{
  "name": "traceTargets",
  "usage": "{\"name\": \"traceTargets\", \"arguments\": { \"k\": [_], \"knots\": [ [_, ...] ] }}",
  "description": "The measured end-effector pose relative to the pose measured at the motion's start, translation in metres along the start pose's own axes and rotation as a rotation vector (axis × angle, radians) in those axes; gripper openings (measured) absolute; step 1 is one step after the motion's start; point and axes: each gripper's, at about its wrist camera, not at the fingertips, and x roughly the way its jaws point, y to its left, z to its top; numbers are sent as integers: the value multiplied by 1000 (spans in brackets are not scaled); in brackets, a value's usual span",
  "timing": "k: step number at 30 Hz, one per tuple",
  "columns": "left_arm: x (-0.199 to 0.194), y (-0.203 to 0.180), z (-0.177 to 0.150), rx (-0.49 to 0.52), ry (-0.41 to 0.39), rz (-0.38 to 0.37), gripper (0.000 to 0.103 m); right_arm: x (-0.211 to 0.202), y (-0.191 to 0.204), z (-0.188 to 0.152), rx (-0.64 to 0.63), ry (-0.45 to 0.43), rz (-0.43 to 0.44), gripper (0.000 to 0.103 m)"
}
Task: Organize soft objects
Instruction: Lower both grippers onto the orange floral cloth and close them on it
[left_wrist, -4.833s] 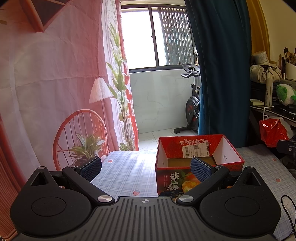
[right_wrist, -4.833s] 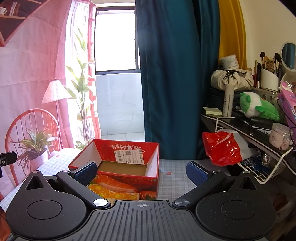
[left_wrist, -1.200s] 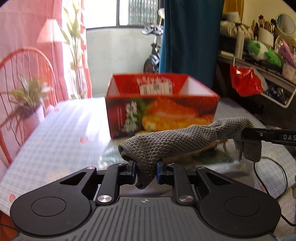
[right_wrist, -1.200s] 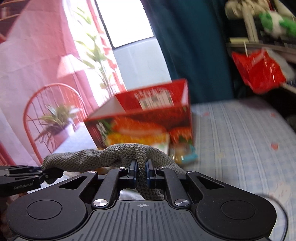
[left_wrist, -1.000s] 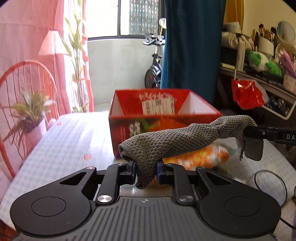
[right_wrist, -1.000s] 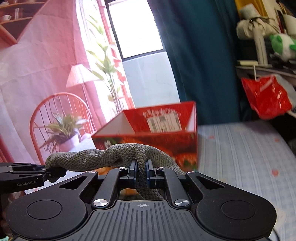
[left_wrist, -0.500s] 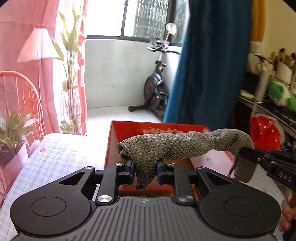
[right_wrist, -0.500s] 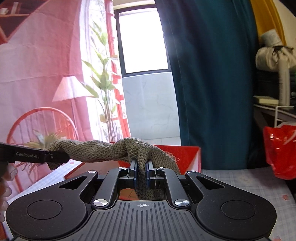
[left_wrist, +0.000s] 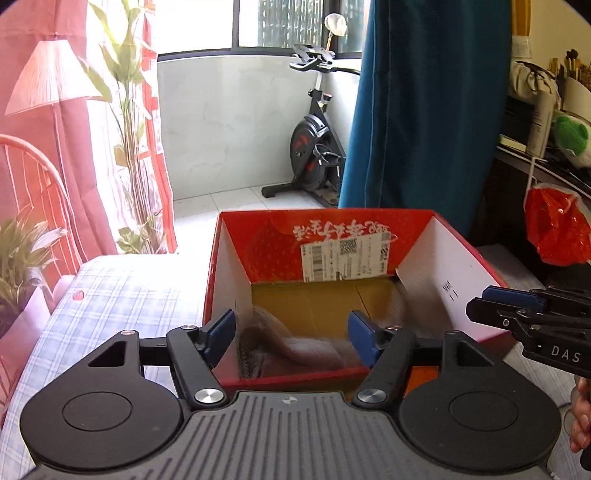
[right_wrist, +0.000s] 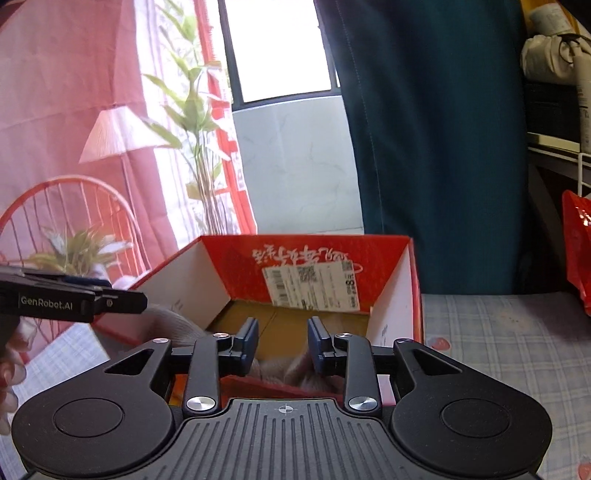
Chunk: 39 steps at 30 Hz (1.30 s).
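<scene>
A grey knitted cloth (left_wrist: 295, 350) lies blurred inside the open red cardboard box (left_wrist: 229, 280), near its front wall. My left gripper (left_wrist: 291, 334) is open and empty just above the box's near edge. My right gripper (right_wrist: 282, 345) is open and empty over the same box (right_wrist: 402, 280), with the cloth (right_wrist: 291, 367) below its fingers. Each gripper shows in the other's view, the right one (left_wrist: 509, 306) at the box's right side, the left one (right_wrist: 110, 297) at its left side.
The box stands on a table with a blue checked cloth (left_wrist: 122, 295). A potted plant (left_wrist: 18, 258) and a red chair are at the left. A red plastic bag (left_wrist: 554, 229) hangs at the right by a cluttered shelf. An exercise bike (left_wrist: 314, 147) stands behind.
Both grippers opened and let go of the grey cloth, which dropped into the red box. Both moved forward over the box's near edge.
</scene>
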Motion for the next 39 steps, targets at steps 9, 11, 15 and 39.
{"name": "traceTargets", "arguments": {
  "k": [9, 11, 15, 39],
  "knots": [
    [-43, -8, -45, -44, 20, -85, 69, -45, 15, -27, 9, 20, -3, 28],
    [-47, -9, -57, -73, 35, -77, 69, -52, 20, -38, 15, 35, -7, 28],
    [-57, -3, -85, -201, 75, -79, 58, -65, 25, -64, 21, 63, -20, 28],
    [-48, 0, -145, -295, 108, -106, 32, -84, 27, -111, 44, 77, -49, 27]
  ]
}}
